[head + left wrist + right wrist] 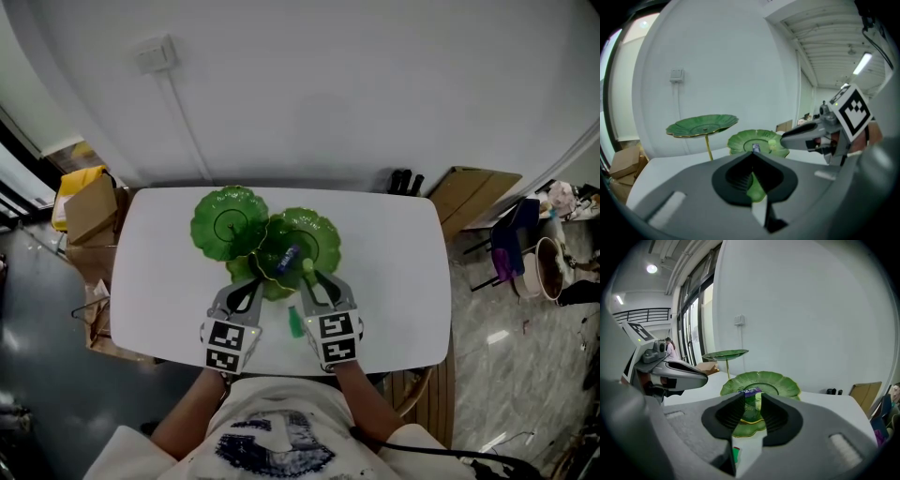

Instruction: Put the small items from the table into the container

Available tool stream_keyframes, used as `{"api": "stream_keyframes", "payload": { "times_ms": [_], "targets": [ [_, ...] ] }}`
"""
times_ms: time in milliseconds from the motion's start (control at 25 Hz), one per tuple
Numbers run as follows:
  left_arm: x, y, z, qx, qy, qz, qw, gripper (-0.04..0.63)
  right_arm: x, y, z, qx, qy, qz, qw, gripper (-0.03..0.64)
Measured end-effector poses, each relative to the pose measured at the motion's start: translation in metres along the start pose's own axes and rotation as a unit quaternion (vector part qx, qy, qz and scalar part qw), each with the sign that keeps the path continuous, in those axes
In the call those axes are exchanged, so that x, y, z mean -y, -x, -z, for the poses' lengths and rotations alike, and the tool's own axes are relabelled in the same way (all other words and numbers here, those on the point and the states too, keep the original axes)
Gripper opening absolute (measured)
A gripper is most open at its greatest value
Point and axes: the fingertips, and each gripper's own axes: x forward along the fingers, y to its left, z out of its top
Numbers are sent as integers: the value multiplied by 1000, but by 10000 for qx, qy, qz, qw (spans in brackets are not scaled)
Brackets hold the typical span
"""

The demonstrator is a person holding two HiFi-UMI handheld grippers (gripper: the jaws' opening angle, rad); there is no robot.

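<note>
A green leaf-shaped tiered dish stand rests on the white table (394, 281). Its top dish (230, 220) (702, 124) (725, 354) rises at the back left, and the middle dish (323, 234) (740, 140) (780, 383) holds a small blue item (289, 253) (755, 148) (751, 391). My right gripper (308, 272) (752, 399) is over the middle dish's near rim, shut on a small pale green item (307, 266) (774, 142) (758, 400). My left gripper (253, 281) (752, 154) is shut and empty over the lowest dish (272, 286). A small green item (294, 322) (736, 454) lies on the table between the two grippers.
Cardboard boxes (89, 211) stand on the floor left of the table. A brown board (473, 192) leans by the wall at the right, with chairs and clutter (525, 248) further right. A white wall with a socket (155, 53) runs behind the table.
</note>
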Motion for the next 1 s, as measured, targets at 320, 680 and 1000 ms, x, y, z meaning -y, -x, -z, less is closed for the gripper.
{"api": "stream_keyframes", "payload": {
  "times_ms": [320,680,1000],
  "targets": [
    [-11,19,-1,62,-57,64,9999,-11,-14,7,-3,105,-64,227,9997,33],
    [-27,60,3,165,-134,195,9996,-11,-62,26,-16,265,-101,363,9989,0],
    [-40,110,29,190,-147,267,9994,-11,-117,42,-3,180,-142,472,9986,0]
  ]
}}
